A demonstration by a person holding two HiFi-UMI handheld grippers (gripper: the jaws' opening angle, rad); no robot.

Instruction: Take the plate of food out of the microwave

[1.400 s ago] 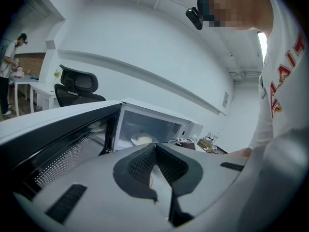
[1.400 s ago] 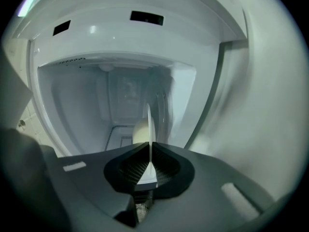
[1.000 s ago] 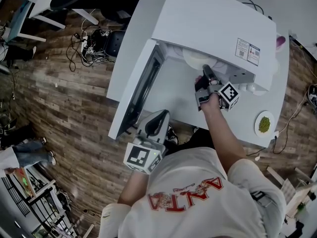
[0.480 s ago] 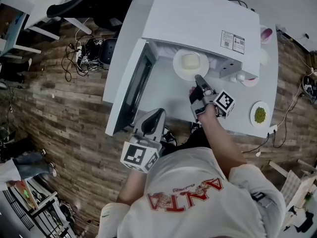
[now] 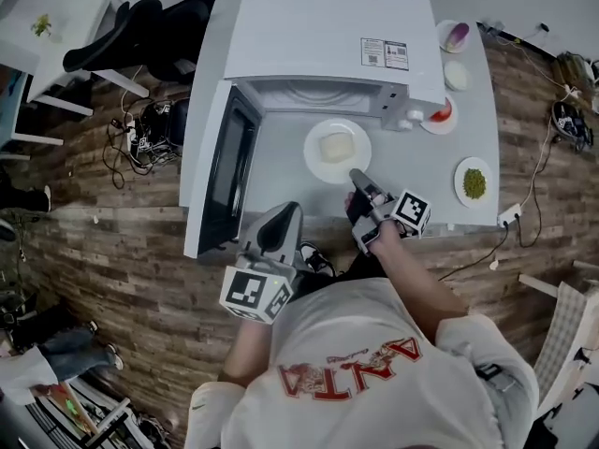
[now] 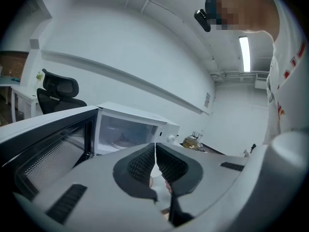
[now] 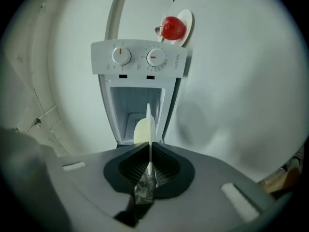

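- The microwave (image 5: 328,36) stands at the top centre of the head view on a white table (image 5: 421,171). Its door (image 5: 220,171) is swung open toward the left of the frame.
- The plate (image 5: 314,152) is outside the cavity, just in front of the opening at mid-frame. A pale block of food (image 5: 335,146) sits in its middle. The head view does not show whether the plate rests on the table or is held above it.
- The right gripper (image 5: 356,178) comes in from below the plate, and its jaws are pinched on the plate's near rim.
- In the right gripper view the plate (image 7: 147,124) shows edge-on as a thin white line running up from between the pressed jaws of the right gripper (image 7: 150,149). The open cavity lies behind it.
- The control panel (image 7: 140,57) with its two knobs (image 7: 120,56) fills the upper middle of that view. Above the panel is a dish with a red round thing (image 7: 173,27).
- The left gripper (image 5: 285,211) hangs at lower centre of the head view, beside the door's lower end and apart from the plate.
- In its own view the jaws of the left gripper (image 6: 155,146) are pressed together with nothing between them.
- A small plate of green food (image 5: 474,181) lies near the table's right edge, well apart from the plate.
- An office chair (image 5: 140,26) stands on the wooden floor (image 5: 112,241) at upper left.
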